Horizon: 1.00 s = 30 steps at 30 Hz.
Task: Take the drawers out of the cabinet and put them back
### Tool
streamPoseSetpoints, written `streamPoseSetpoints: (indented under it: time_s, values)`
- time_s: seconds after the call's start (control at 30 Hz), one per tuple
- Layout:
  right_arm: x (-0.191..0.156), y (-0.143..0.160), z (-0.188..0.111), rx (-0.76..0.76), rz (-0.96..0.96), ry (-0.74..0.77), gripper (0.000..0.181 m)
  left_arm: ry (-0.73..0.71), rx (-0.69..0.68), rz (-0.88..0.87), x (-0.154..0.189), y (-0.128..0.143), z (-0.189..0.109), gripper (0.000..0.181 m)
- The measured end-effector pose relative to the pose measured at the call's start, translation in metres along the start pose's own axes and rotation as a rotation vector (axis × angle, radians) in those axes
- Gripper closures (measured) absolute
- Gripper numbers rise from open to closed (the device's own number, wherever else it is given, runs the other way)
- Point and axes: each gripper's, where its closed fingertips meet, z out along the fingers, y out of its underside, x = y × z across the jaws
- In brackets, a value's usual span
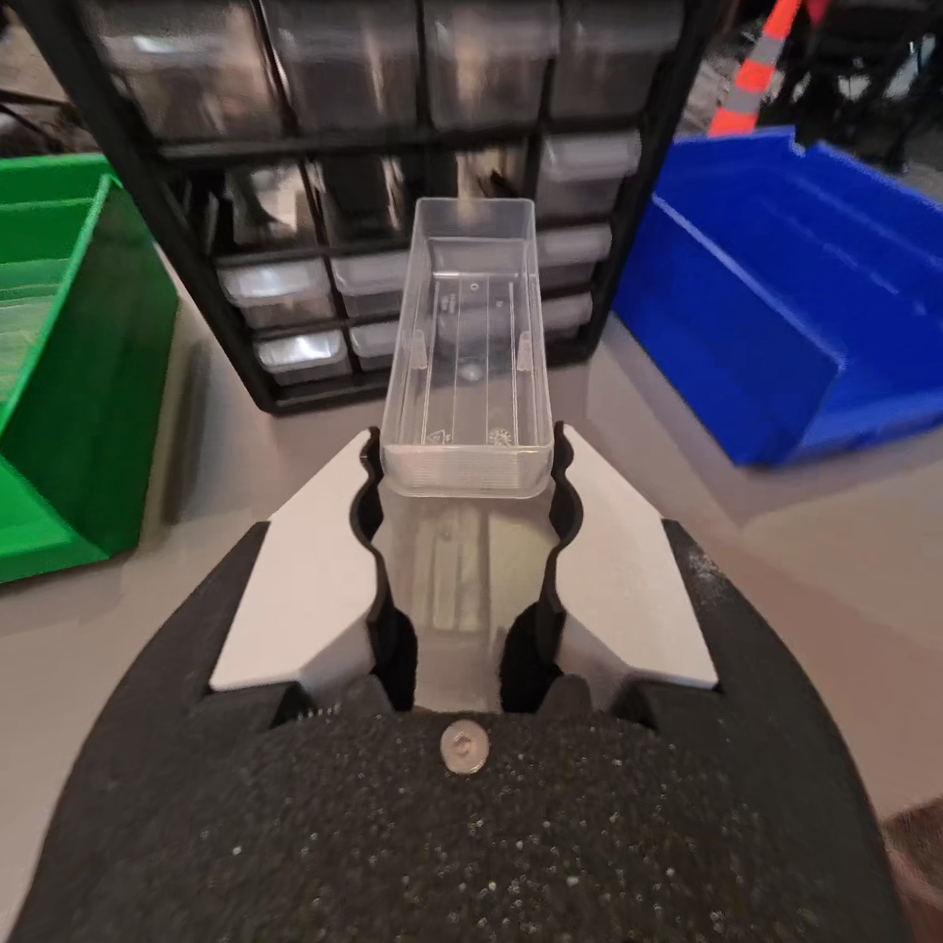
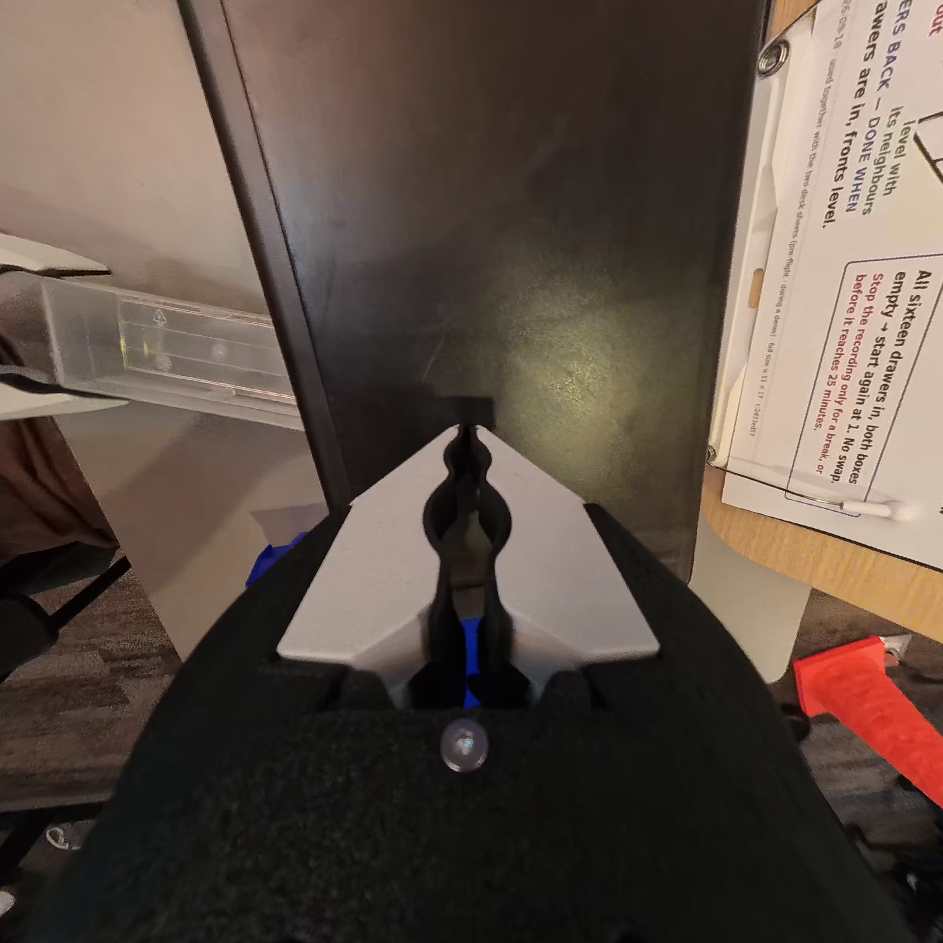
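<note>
My left gripper (image 1: pixel 467 449) is shut on the near end of a clear, empty plastic drawer (image 1: pixel 469 331) and holds it above the table, long axis pointing at the black drawer cabinet (image 1: pixel 357 143). Several slots in the cabinet's second row (image 1: pixel 357 199) are empty; the other slots hold clear drawers. In the right wrist view the same drawer (image 2: pixel 168 352) shows at the left, its far end at the cabinet's edge. My right gripper (image 2: pixel 467 431) is shut, its tips against the cabinet's plain black outer panel (image 2: pixel 510 204) by a small black tab.
A green bin (image 1: pixel 76 357) stands left of the cabinet and a blue bin (image 1: pixel 791 306) right of it on the grey table. A printed sheet (image 2: pixel 842 255) lies on a wooden surface right of the cabinet. An orange cone (image 1: pixel 755 76) stands behind.
</note>
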Motion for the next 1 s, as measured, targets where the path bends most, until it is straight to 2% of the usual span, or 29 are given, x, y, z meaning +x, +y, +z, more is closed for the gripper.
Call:
streamPoseSetpoints:
  time_s: [0.1,0.3,0.57,1.0]
  values:
    - [0.0,0.0,0.0,-0.033,0.0,0.015,0.181,-0.029,0.013,-0.021,0.009,-0.015,0.004,0.116]
    - [0.0,0.0,0.0,-0.077,0.002,0.048,0.181,-0.053,-0.025,-0.041,0.019,-0.019,0.01,0.116]
    - [0.0,0.0,0.0,-0.051,0.005,0.087,0.181,-0.094,-0.046,-0.041,0.022,-0.023,0.016,0.116]
    - [0.001,0.0,0.0,-0.015,0.023,0.066,0.181,-0.145,-0.039,-0.034,0.02,-0.033,0.019,0.117]
